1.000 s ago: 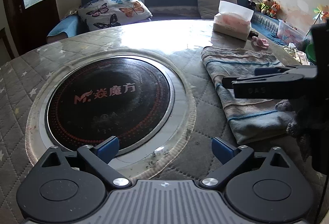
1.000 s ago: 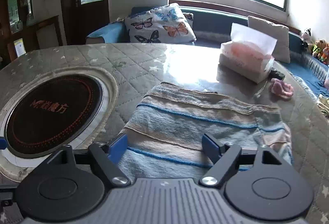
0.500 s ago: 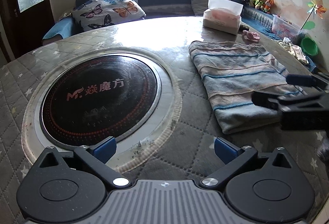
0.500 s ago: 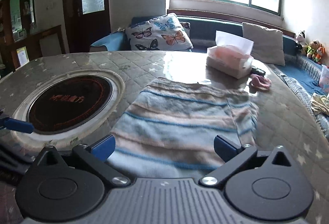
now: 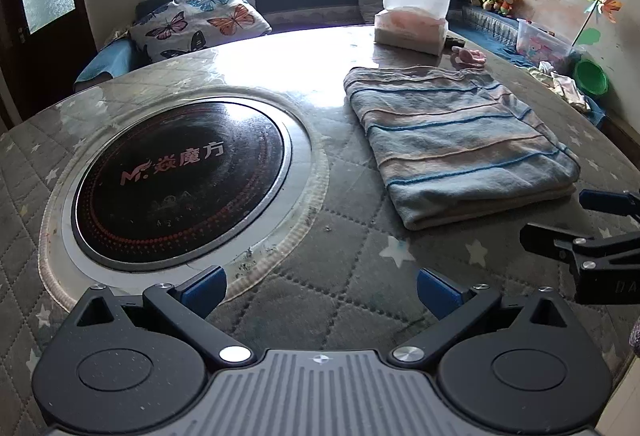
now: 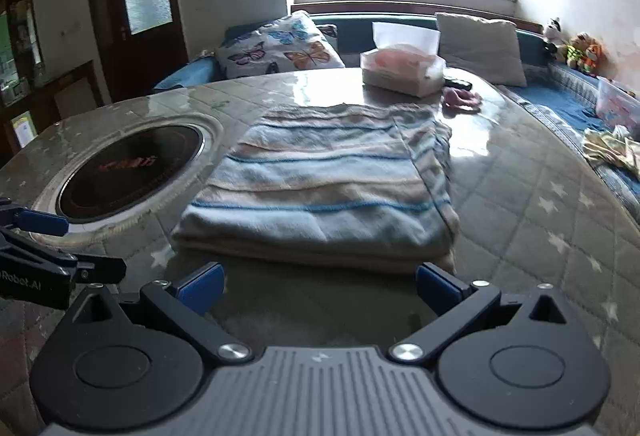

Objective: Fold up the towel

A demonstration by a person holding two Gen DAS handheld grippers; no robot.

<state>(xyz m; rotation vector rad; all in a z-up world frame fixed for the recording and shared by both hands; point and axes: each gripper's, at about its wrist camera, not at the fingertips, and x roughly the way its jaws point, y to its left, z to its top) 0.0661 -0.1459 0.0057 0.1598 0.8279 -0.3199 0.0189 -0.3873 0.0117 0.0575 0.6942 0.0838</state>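
A blue and beige striped towel [image 5: 460, 140] [image 6: 320, 188] lies folded in a flat rectangle on the quilted round table [image 5: 352, 276], its thick folded edge facing me. My left gripper [image 5: 320, 288] hovers open over bare table between the cooktop and the towel, nothing between its blue pads. My right gripper [image 6: 318, 286] stands wide open just short of the towel's near edge, not touching it. Each gripper shows in the other's view: the right gripper [image 5: 560, 220] at the right edge, the left gripper [image 6: 76, 246] at the left edge.
A round black induction cooktop [image 5: 180, 180] is set into the table left of the towel. A tissue box [image 5: 410, 28] and a small pink item [image 5: 468, 56] sit beyond the towel. A bench with a butterfly pillow [image 5: 196, 16] runs behind the table.
Both grippers have drawn back toward the table's near edge. The right one, earlier over the towel, has spread wider and now sits clear of it. The towel stays folded.
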